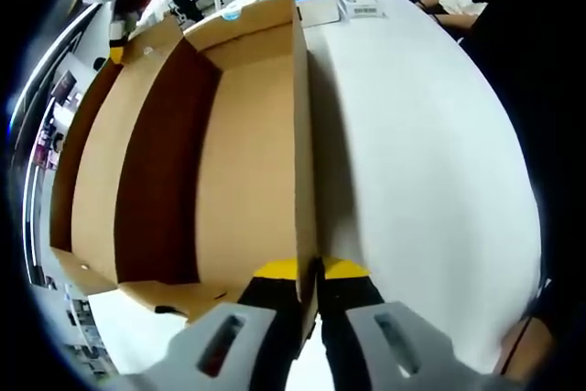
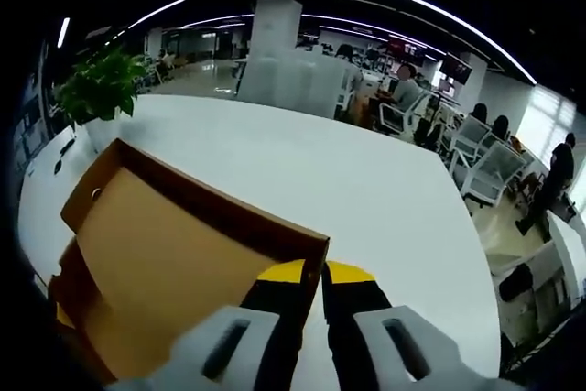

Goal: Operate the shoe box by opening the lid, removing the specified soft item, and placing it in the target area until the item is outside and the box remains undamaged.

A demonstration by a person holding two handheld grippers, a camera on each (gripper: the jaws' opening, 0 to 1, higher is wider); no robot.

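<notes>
Open office: white table [image 2: 366, 190], ceiling strip lights [image 2: 412, 6]

Shoe box [image 1: 247, 162] on table [image 1: 430, 135]; plant [image 2: 99, 87] behind.

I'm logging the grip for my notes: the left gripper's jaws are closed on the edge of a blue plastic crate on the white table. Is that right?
Not quite. The left gripper has its jaws closed on the edge of a brown cardboard shoe box, not a blue plastic crate. The left gripper view shows the open cardboard box on the white table.
</notes>
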